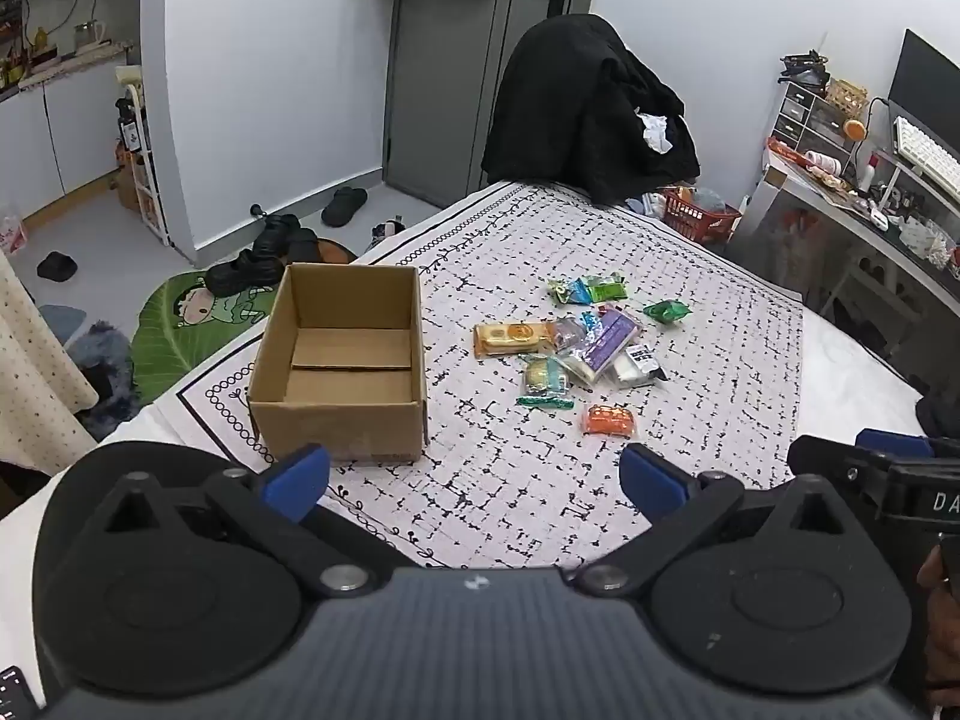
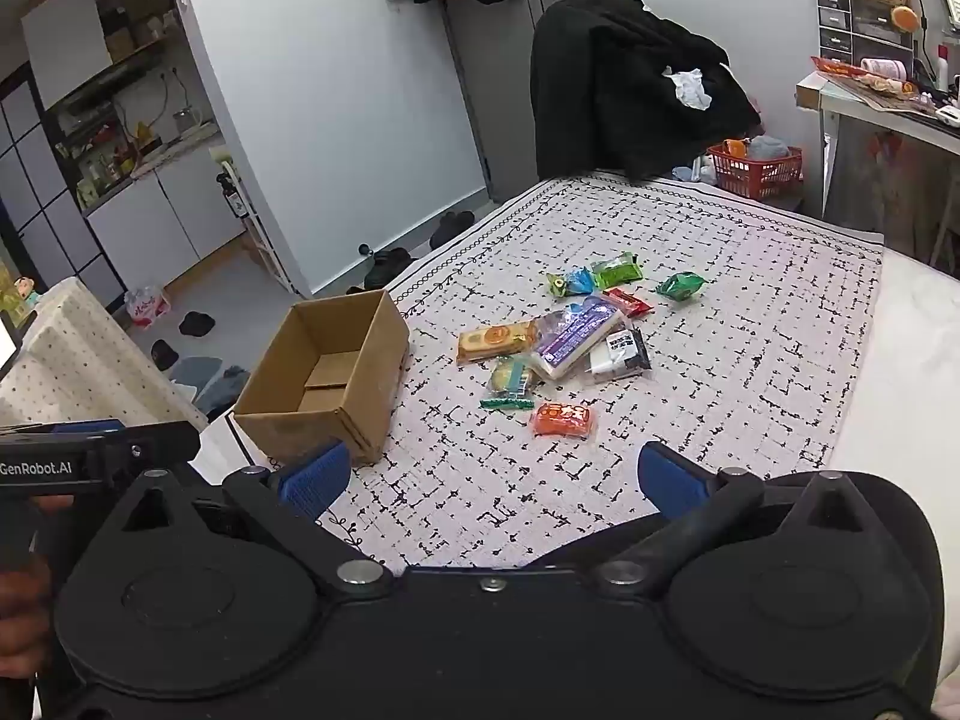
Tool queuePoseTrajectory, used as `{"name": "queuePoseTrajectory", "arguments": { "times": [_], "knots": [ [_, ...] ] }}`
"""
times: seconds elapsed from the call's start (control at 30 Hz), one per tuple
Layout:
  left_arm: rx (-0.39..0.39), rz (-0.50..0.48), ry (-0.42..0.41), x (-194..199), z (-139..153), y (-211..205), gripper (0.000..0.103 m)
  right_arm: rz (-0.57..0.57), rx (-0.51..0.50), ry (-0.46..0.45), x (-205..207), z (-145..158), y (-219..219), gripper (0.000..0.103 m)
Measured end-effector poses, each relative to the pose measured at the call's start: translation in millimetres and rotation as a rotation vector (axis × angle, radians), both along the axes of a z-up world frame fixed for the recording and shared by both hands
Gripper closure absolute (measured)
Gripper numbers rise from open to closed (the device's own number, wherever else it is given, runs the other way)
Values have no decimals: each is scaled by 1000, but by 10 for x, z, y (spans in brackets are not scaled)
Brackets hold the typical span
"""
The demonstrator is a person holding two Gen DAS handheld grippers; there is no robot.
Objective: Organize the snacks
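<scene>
An open, empty cardboard box (image 1: 339,360) stands on the patterned cloth (image 1: 540,480); it also shows in the right wrist view (image 2: 327,378). A loose pile of several snack packets (image 1: 576,342) lies to its right, with an orange packet (image 1: 609,420) nearest me; the pile (image 2: 570,336) and orange packet (image 2: 562,419) show in the right wrist view too. My left gripper (image 1: 474,477) is open and empty, near the box's front. My right gripper (image 2: 492,477) is open and empty, short of the orange packet.
A chair draped in black clothing (image 1: 591,108) stands at the table's far edge. A red basket (image 1: 699,216) and a cluttered desk (image 1: 870,192) are at the right. Shoes and a green mat (image 1: 198,312) lie on the floor left. The other gripper (image 1: 888,474) shows at right.
</scene>
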State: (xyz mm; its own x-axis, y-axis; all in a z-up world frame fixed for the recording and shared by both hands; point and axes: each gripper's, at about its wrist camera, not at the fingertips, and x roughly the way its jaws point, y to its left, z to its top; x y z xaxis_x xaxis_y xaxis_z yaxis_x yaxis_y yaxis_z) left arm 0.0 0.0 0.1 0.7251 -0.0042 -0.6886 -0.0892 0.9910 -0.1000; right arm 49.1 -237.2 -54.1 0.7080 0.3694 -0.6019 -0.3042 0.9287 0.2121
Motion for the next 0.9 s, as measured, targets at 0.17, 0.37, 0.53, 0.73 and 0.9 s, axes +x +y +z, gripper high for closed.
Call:
{"name": "queuePoseTrajectory", "arguments": {
  "times": [0.17, 0.37, 0.53, 0.73, 0.9],
  "knots": [
    [-20, -2, -10, -18, -6, 12, 0, -1, 4, 4, -14, 3, -63, 0],
    [-26, -3, 2, -15, 17, -3, 0, -3, 0, 7, -13, -16, -57, 0],
    [-28, -3, 3, -28, 28, -27, 0, 4, -9, 10, -19, 8, -43, 0],
    [-26, -1, 5, -30, 53, -39, 0, 2, -8, 13, -24, 4, -47, 0],
    [-28, -1, 10, -22, 56, -42, 0, 2, -9, 13, -22, 5, -47, 0]
  ]
}}
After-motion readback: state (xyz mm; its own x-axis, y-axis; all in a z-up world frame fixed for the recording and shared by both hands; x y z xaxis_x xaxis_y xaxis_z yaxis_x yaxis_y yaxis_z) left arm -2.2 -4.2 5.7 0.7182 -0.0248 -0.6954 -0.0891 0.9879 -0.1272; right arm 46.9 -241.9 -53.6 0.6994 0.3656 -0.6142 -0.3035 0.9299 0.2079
